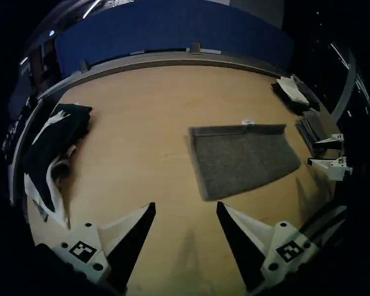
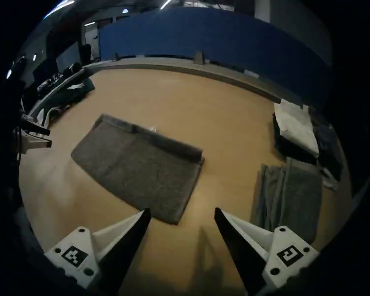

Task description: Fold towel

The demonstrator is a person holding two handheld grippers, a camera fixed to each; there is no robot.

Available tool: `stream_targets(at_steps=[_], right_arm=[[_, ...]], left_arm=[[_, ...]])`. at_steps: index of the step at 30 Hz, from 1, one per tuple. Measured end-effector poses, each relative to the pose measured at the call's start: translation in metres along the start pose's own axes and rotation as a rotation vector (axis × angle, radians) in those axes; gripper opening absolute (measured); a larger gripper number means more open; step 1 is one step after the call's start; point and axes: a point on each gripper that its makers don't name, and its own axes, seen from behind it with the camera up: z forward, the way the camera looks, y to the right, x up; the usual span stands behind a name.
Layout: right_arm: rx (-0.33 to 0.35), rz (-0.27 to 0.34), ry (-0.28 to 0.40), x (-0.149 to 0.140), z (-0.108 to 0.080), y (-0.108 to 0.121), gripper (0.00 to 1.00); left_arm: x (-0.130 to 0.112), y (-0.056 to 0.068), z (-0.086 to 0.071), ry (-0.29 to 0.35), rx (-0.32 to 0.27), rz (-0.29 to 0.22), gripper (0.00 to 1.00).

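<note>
A grey, nubby towel (image 1: 241,159), folded into a flat rectangle, is seen lying on the wooden table (image 1: 150,113) ahead of the left claw (image 1: 185,204), which is held apart and empty. A rumpled heap of dark and white cloth (image 1: 54,143) is shown in the left gripper view, whereas a stack of folded grey cloths (image 2: 288,197) is shown in the right gripper view near the right claw (image 2: 182,211), likewise spread and empty.

A light wooden table (image 1: 145,113) is backed along its far edge by a blue partition (image 1: 175,24), and a dim room is lit by ceiling strip lights (image 2: 166,4).
</note>
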Motion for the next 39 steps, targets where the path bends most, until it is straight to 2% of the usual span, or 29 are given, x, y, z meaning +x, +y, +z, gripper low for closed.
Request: stream_targets(at_steps=[3,10,17,23,29,34,39], right_arm=[[0.003,0.005,-0.003,-0.001,0.001,-0.001,1.0],[0.021,0.014,-0.004,0.001,0.006,-0.004,1.0],[0.05,-0.001,-0.025,-0.004,0.012,-0.012,1.0],[0.072,-0.012,-0.046,-0.009,0.02,-0.017,0.96],[0.084,-0.021,-0.059,-0.01,0.026,-0.02,0.91],[0.084,-0.03,-0.071,-0.012,0.029,-0.021,0.9],[0.085,-0.036,-0.092,-0.017,0.03,-0.02,0.76]], left_arm=[[0.0,-0.006,-0.002,0.011,0.026,-0.013,0.92],[0.001,-0.025,-0.014,0.067,0.093,-0.079,0.92],[-0.017,-0.051,-0.03,0.093,0.157,-0.139,0.92],[-0.036,-0.068,-0.046,0.108,0.181,-0.185,0.92],[-0.049,-0.078,-0.056,0.109,0.195,-0.194,0.92],[-0.053,-0.081,-0.059,0.108,0.204,-0.186,0.92],[-0.054,-0.083,-0.062,0.11,0.205,-0.191,0.92]])
